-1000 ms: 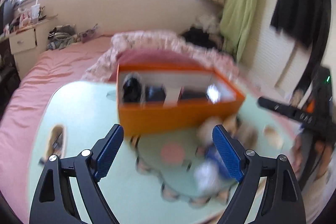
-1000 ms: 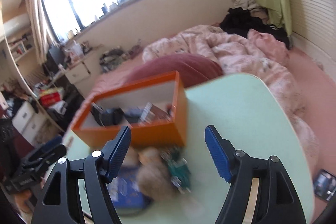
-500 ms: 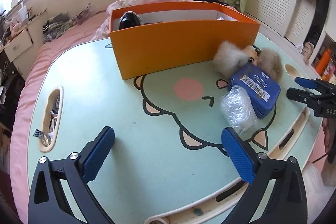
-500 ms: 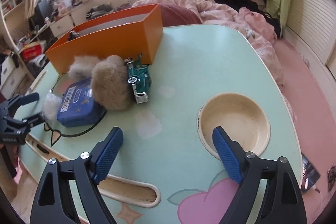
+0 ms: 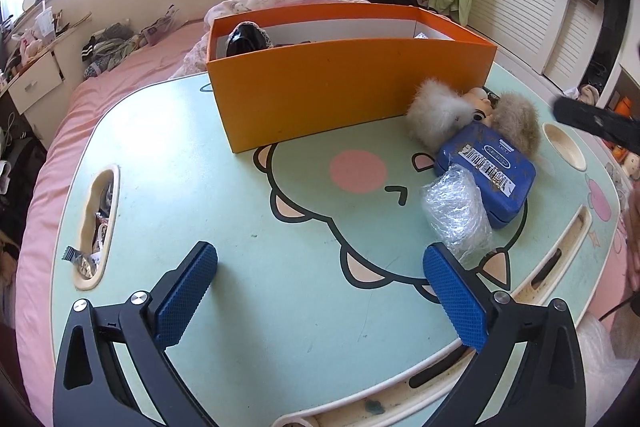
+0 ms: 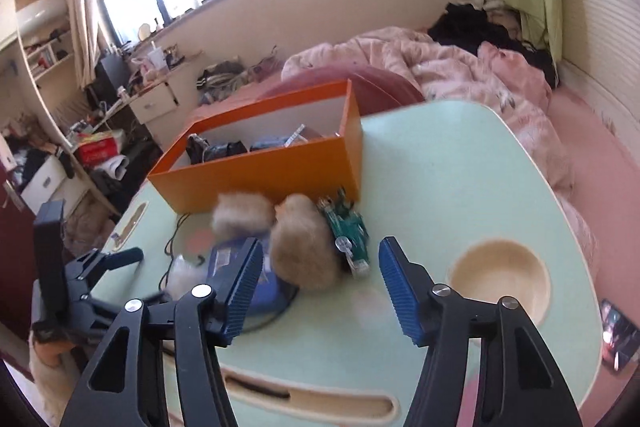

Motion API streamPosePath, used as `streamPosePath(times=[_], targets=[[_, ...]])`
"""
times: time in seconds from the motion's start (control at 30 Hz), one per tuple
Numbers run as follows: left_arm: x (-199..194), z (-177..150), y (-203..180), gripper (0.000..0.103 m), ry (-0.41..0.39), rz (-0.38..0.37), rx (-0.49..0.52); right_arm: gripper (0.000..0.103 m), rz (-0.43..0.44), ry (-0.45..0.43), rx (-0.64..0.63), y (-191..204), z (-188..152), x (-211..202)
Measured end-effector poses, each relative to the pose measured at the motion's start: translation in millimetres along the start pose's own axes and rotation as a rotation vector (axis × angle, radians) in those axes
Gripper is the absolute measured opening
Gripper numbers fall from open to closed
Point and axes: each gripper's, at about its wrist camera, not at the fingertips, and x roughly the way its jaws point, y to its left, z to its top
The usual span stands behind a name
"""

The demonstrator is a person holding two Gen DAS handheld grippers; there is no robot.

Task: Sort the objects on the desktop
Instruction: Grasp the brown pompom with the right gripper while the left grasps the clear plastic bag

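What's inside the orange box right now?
The orange box holds dark items at its left end and a slanted packet toward the right. Its front wall covers the bottom, so anything lower is hidden.

The left gripper (image 5: 320, 291) spread its jaws wide and dipped toward the desk (image 5: 168, 155), so the orange box (image 5: 344, 99) showed more side wall and less of its inside. The right gripper (image 6: 320, 287) widened, then began closing, nothing between its jaws, and pulled back to aim at the furry toy (image 6: 304, 247).
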Motion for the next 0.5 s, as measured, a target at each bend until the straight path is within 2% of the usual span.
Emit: streamPosePath(times=[0.03,0.1,0.23,0.3,0.37,0.43,0.5], targets=[[-0.9,-0.3,-0.5,0.102,0.0,-0.001,0.0,0.058,0.03,0.015,0.019,1.2,2.3,7.6],[-0.5,0.1,-0.1,0.102,0.0,0.0,0.0,0.058,0.029,0.028,0.013,2.0,4.5,19.4],[-0.2,0.1,-0.7,0.102,0.0,0.002,0.001,0.054,-0.086,0.018,-0.13,23.0,-1.1,28.4],[-0.3,0.1,-0.9,0.102,0.0,0.002,0.0,0.028,-0.112,0.039,-0.193,29.4,-6.0,29.4],[-0.5,0.4,-1.2,0.102,0.0,0.002,0.0,0.027,-0.094,0.062,-0.219,32.0,-11.1,32.9],[-0.8,0.3,-1.4,0.102,-0.001,0.003,0.0,0.025,-0.081,0.042,-0.218,30.1,-14.7,31.9],[-0.6,0.3,-1.3,0.102,0.0,0.004,-0.003,0.017,-0.034,0.035,-0.164,19.8,-13.1,25.8]])
